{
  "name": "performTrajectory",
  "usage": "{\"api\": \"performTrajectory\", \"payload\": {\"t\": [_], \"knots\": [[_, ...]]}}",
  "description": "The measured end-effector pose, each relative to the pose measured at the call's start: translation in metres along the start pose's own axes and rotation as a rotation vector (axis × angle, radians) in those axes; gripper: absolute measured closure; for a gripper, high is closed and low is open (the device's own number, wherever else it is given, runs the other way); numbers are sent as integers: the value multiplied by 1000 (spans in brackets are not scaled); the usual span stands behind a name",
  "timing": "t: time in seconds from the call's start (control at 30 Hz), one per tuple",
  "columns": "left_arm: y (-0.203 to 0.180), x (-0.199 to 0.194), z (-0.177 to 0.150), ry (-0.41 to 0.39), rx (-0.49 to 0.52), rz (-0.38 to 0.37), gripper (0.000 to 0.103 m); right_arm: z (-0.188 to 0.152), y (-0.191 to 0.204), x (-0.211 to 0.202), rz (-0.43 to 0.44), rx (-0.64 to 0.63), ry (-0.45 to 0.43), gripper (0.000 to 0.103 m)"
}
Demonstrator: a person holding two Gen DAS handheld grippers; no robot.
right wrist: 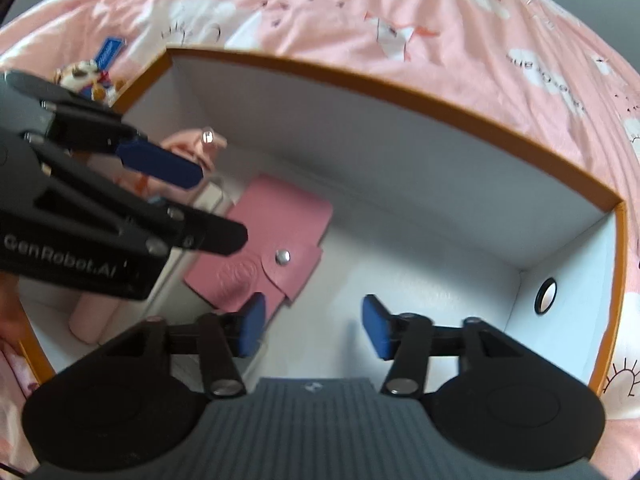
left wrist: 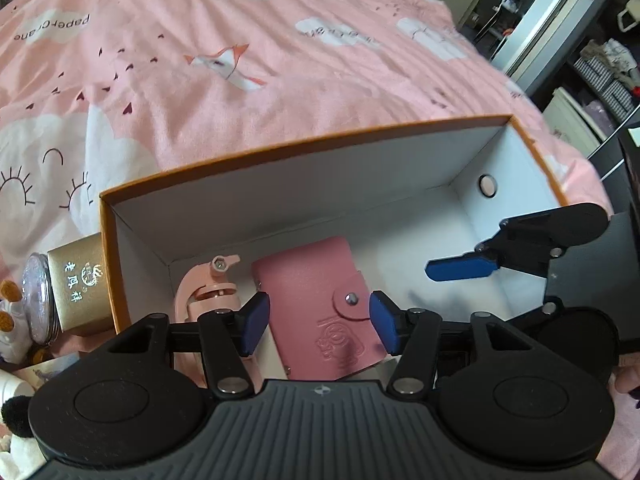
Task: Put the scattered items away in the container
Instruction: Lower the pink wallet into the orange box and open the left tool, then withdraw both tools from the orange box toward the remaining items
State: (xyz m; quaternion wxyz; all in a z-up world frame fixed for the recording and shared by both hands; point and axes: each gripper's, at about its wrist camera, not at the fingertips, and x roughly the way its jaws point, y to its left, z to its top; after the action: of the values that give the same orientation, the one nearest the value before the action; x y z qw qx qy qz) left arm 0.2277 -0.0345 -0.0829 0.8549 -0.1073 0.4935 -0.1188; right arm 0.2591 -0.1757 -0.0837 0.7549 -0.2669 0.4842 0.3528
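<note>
Box [left wrist: 304, 148], orange-rimmed, white inside, sitting open on the pink bedspread [left wrist: 224, 92]. Already lying inside on the floor: pink wallet [left wrist: 320, 312] at centre-left, pink curler [left wrist: 208, 292] just left of it, near the left wall. Right half of the floor showing bare.

Left gripper [left wrist: 318, 322] hanging over the wallet, jaws standing apart either side of it, pads not pressing, nothing held. Right gripper [right wrist: 314, 328] hovering over bare floor just right of the wallet, jaws parted, nothing between them. Both looking like releases finished or about to pull away.

Still waiting outside, by the box's left wall: gold box [left wrist: 80, 284] touching the wall, glittery round case [left wrist: 38, 300] beside it, plush bits at the near-left edge. Judging the task partly done, several items left.

Left view alone showing the gold box, the round case and the room beyond the bed on the right. Right view alone showing a small plush toy [right wrist: 86, 80] with a blue tag [right wrist: 109, 51] past the far-left corner, plus a pale tube [right wrist: 92, 320] inside at the near-left.
</note>
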Motion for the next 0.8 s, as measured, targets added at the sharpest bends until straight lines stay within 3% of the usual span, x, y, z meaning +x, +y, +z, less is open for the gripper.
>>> {"api": "performTrajectory", "payload": {"t": [0.13, 0.33, 0.4, 0.43, 0.47, 0.6, 0.73, 0.8], "knots": [[-2, -7, 0, -52, 25, 5, 43, 2, 8, -5, 9, -22, -14, 34], [1, -10, -2, -42, 56, 55, 51, 6, 5, -2, -60, -52, 6, 29], [3, -10, -5, -28, 68, 50, 51, 8, 4, 6, -89, -61, 47, 36], [3, -11, -7, -37, 79, 55, 51, 15, 9, 14, -107, -66, 67, 50], [3, -12, -10, -47, 90, 61, 51, 17, 8, 20, -128, -66, 83, 58], [4, -16, -15, -69, 92, 44, 56, 16, 13, 33, -187, -110, 113, 61], [5, -22, -17, -90, 75, 45, 59, 18, 25, 39, -123, -141, 123, 62], [7, -26, -19, -99, 61, 39, 59, 19, 31, 41, -117, -158, 126, 69]]}}
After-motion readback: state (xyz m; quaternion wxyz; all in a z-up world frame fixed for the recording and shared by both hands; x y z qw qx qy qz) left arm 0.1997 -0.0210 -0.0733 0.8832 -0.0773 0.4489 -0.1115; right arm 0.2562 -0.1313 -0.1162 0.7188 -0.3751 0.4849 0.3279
